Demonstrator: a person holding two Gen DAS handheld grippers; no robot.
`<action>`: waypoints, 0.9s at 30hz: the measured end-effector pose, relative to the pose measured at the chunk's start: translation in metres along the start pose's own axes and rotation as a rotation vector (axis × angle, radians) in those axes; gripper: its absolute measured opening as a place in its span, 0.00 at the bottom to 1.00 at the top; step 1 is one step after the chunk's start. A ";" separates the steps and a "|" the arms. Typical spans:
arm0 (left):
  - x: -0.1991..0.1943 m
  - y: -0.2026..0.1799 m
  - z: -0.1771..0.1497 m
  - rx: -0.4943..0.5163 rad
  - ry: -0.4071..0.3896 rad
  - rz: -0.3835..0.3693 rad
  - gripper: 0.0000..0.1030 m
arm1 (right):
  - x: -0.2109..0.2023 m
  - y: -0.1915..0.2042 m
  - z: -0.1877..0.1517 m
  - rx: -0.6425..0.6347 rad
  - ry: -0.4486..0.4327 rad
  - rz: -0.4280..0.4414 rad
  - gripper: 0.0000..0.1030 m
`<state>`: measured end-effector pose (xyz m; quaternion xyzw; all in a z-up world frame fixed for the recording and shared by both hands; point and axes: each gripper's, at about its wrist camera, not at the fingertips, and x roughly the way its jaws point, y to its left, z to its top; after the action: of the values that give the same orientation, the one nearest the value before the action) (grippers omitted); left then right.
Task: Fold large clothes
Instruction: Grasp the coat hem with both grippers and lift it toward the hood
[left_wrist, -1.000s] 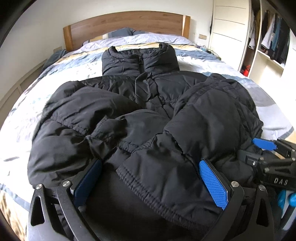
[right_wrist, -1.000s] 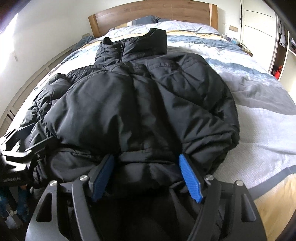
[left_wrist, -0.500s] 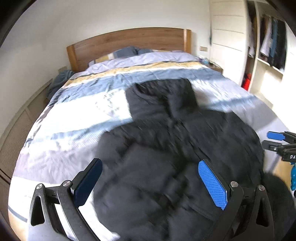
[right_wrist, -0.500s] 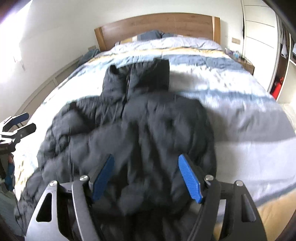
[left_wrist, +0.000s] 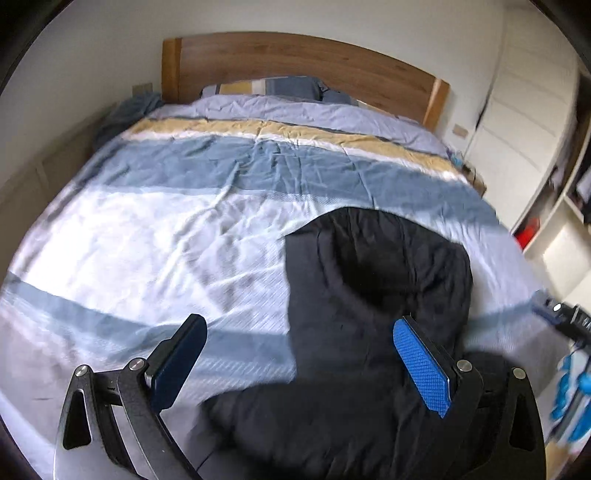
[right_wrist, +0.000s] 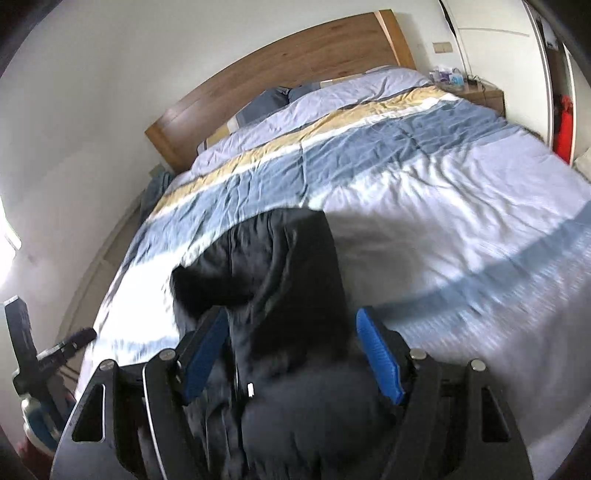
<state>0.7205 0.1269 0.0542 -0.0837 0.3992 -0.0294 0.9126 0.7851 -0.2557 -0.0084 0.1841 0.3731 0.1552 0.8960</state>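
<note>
- We are working on a black puffer jacket (left_wrist: 376, 295) lying on the near part of the bed (left_wrist: 184, 229), right of the middle in the left wrist view and running toward us under both grippers.
- We are judging the fold as only partly done: the jacket looks bunched into a narrower bundle with its collar end pointing toward the far headboard (left_wrist: 295, 62), but no neat, flat packet is showing, and both views are blurred.
- Squaring it up, folding it over and flattening it are still lying ahead, as far as we can tell.
- Our left gripper (left_wrist: 299, 365) is hanging with its fingers spread wide; the left finger is over bare duvet, the right one over the black cloth, and nothing is pinched between them.
- Our right gripper (right_wrist: 291, 356) is also standing wide apart, straddling the jacket; the cloth is filling the gap, yet the pads are not pressing it.
- The jacket is looking thick, quilted and slightly glossy, with soft rounded bulges; a zip line with a small pale pull (right_wrist: 250, 389) is showing in the right wrist view.
- The duvet is lying creased in broad bands of white, blue, yellow and lilac; the headboard is smooth brown wood.
- The pads are looking blue and finely ribbed.
</note>
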 end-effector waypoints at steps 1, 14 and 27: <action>0.013 0.000 0.003 -0.016 0.001 -0.009 0.97 | 0.016 0.000 0.004 0.001 0.002 0.002 0.69; 0.154 0.016 0.007 -0.159 0.045 -0.038 0.97 | 0.152 -0.018 0.016 0.002 0.054 -0.045 0.69; 0.117 -0.009 -0.001 -0.114 0.094 -0.054 0.15 | 0.117 0.028 0.011 -0.136 0.104 -0.001 0.12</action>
<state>0.7990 0.1042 -0.0299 -0.1446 0.4404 -0.0354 0.8854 0.8674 -0.1845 -0.0603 0.1145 0.4079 0.1889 0.8859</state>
